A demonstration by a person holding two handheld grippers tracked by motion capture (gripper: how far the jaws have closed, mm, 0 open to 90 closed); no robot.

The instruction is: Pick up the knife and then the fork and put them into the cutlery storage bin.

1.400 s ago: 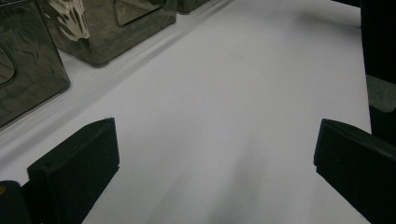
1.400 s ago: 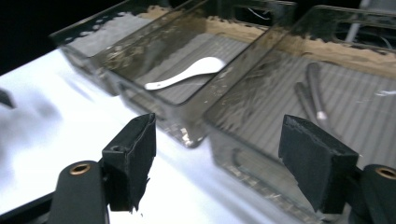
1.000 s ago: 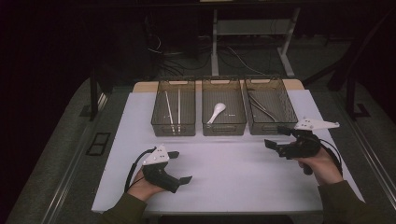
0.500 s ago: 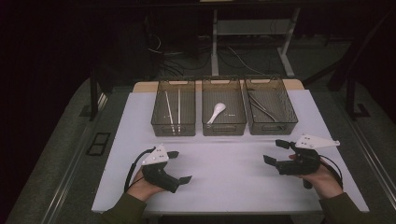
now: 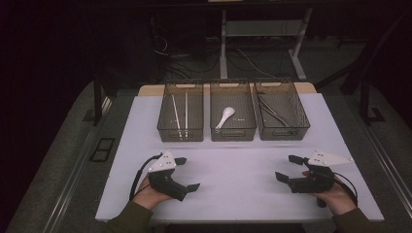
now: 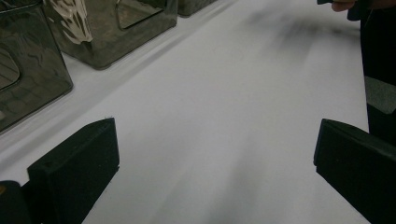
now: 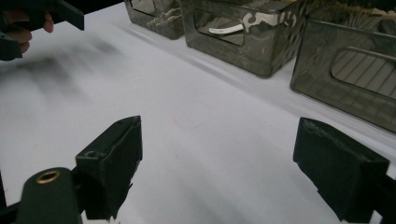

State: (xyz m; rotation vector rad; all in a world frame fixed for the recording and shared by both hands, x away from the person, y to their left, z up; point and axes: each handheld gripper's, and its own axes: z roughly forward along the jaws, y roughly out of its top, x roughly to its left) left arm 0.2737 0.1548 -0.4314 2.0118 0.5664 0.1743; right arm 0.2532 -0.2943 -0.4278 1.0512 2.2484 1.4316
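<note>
Both my grippers, left [image 5: 187,174] and right [image 5: 288,168], are wide open and hold nothing over the tabletop [image 5: 243,170], so the spoon [image 5: 224,116] waits in its bin [image 5: 233,132].

Blk grippers [image 5: 188,174], grey plates, olive sleeves [image 5: 127,221]

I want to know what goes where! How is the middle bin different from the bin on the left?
The middle bin holds one white spoon, short with a rounded bowl; the left bin holds two long thin pale sticks, probably chopsticks. The spoon lies slanted across the middle bin, while the sticks in the left bin run nearly straight from front to back. Both bins are see-through, smoky grey, the same shape, and stand side by side.
</note>
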